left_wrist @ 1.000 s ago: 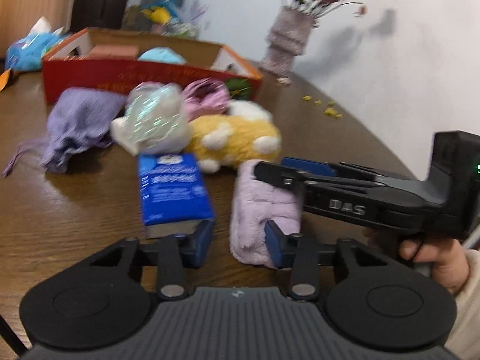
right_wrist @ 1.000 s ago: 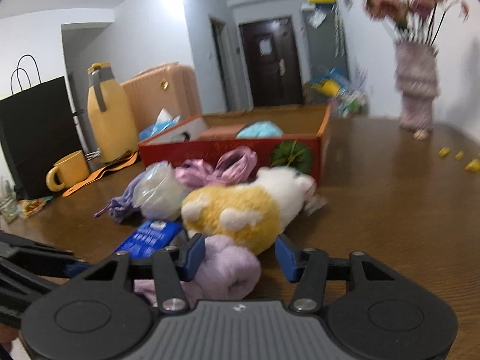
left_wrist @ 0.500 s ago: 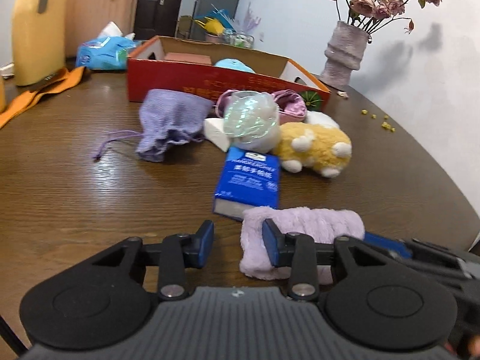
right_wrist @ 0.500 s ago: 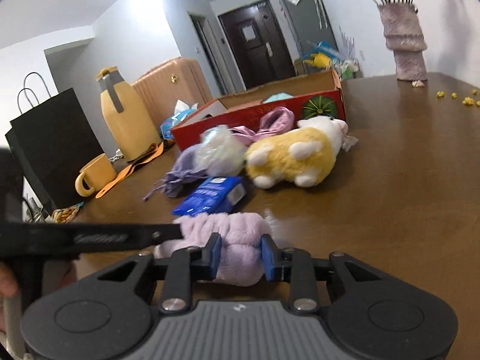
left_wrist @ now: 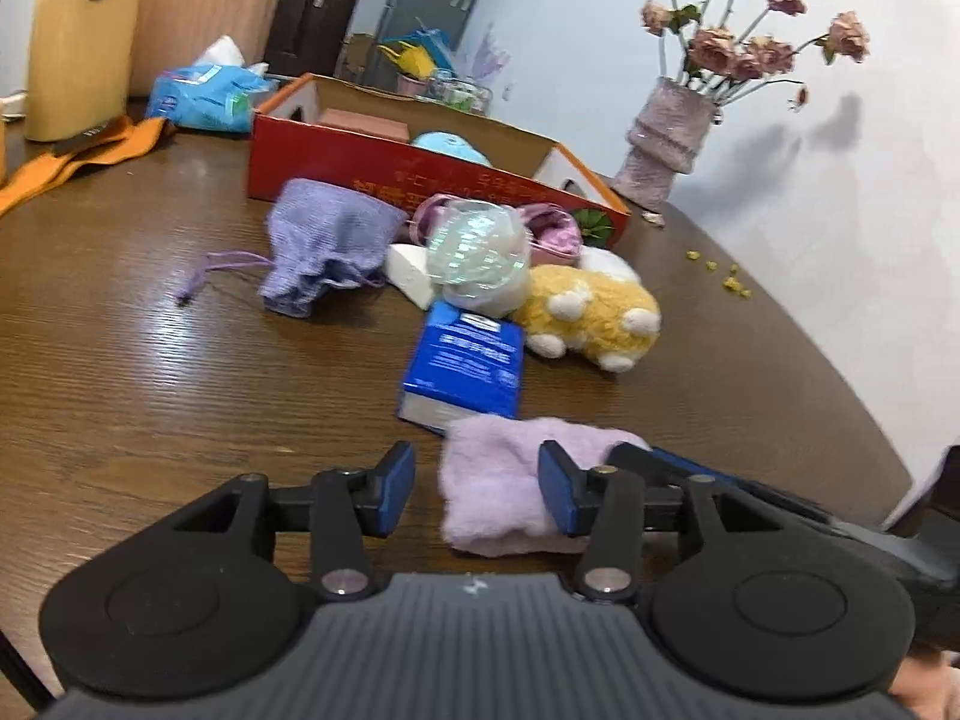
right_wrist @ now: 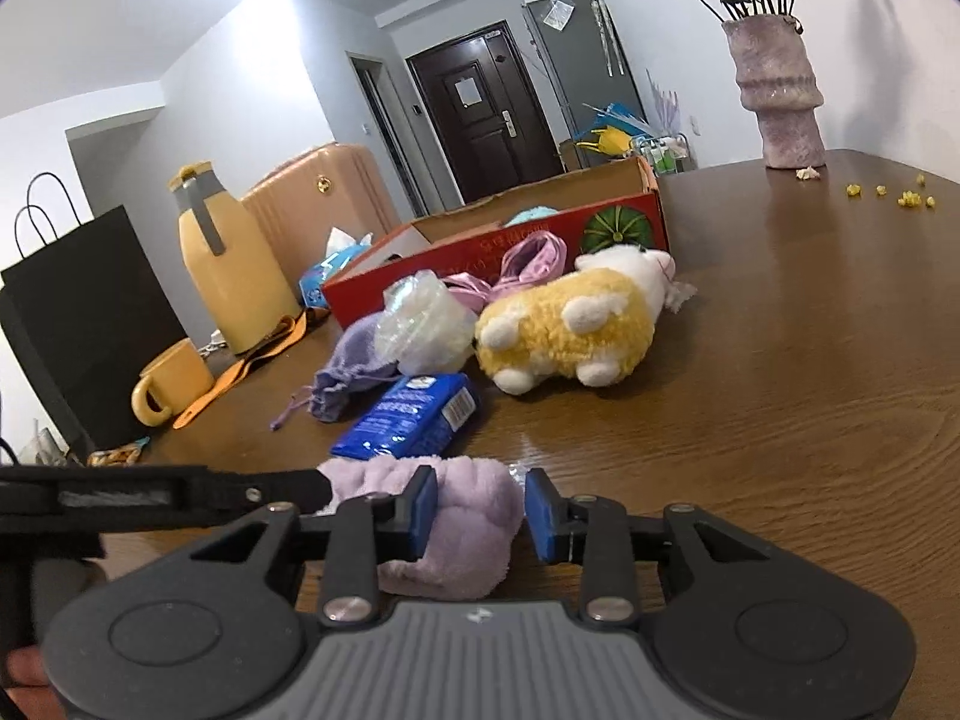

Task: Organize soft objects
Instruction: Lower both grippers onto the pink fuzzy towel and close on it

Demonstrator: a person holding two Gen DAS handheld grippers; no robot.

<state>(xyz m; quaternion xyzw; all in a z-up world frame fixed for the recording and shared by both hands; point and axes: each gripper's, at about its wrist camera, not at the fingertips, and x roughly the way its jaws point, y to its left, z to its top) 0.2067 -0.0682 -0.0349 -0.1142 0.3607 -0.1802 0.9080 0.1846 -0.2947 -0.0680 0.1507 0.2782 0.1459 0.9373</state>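
Note:
A fluffy lilac cloth (left_wrist: 507, 489) lies on the brown table at the near edge. My left gripper (left_wrist: 477, 495) is open, with the cloth's left end between its jaws. My right gripper (right_wrist: 480, 513) is shut on the cloth's (right_wrist: 462, 519) other end. Farther back lie a blue tissue pack (left_wrist: 465, 369), a yellow-and-white plush toy (left_wrist: 591, 315), a clear crinkly bag (left_wrist: 477, 249), a purple drawstring pouch (left_wrist: 327, 243) and a pink satin pouch (left_wrist: 549, 231). A red cardboard box (left_wrist: 420, 177) stands behind them.
A vase of dried roses (left_wrist: 669, 141) stands at the back right, with yellow crumbs (left_wrist: 729, 282) near it. A yellow jug (right_wrist: 225, 279), a yellow mug (right_wrist: 171, 384), an orange strap (right_wrist: 240, 372) and a black paper bag (right_wrist: 78, 324) are at the left.
The left gripper's jaws have opened wider around the cloth's end. The right gripper stays clamped on the cloth, drawn back a little from the pile.

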